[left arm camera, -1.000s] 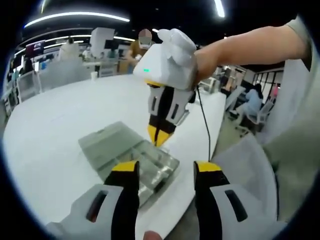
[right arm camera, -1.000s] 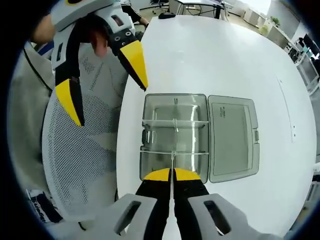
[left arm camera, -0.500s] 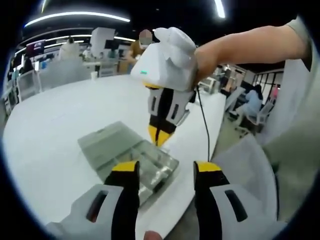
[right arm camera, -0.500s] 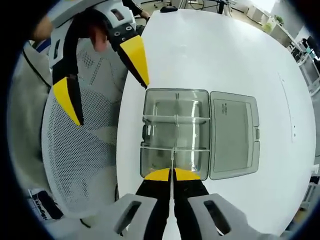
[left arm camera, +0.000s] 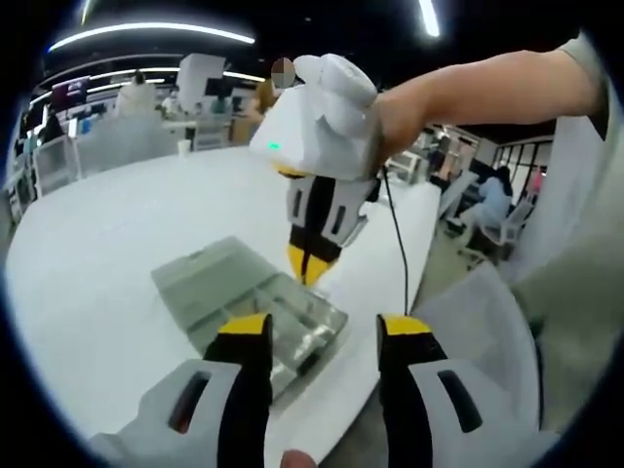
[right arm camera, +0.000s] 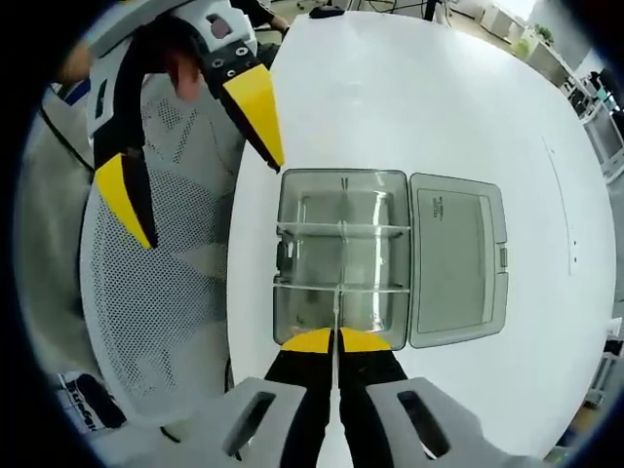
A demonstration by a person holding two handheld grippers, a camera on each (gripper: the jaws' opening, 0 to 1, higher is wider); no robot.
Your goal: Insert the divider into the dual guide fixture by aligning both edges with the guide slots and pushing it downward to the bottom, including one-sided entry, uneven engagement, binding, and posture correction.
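A clear plastic box [right arm camera: 341, 255] lies on the white table [right arm camera: 409, 107], its hinged lid [right arm camera: 456, 258] folded open to the right. Thin clear partitions cross its inside. My right gripper [right arm camera: 335, 338] is shut on a thin clear divider [right arm camera: 335, 310], seen edge-on and pointing down into the box's near end. In the left gripper view the right gripper [left arm camera: 308, 265] hangs tip-down just above the box [left arm camera: 297, 327], held by a person's hand. My left gripper [left arm camera: 324, 330] stands open near the box's table-edge side, holding nothing; in the right gripper view the left gripper [right arm camera: 185, 146] is beside the box's far left corner.
The box sits close to the table's curved edge [right arm camera: 234, 292]. A white mesh chair [right arm camera: 161, 292] stands just beyond that edge. Far behind are desks, chairs and people [left arm camera: 487, 200]. The table beyond the lid is bare white surface.
The right gripper has leaned slightly over the box while keeping the divider. The box and the left gripper's jaws stay where they were.
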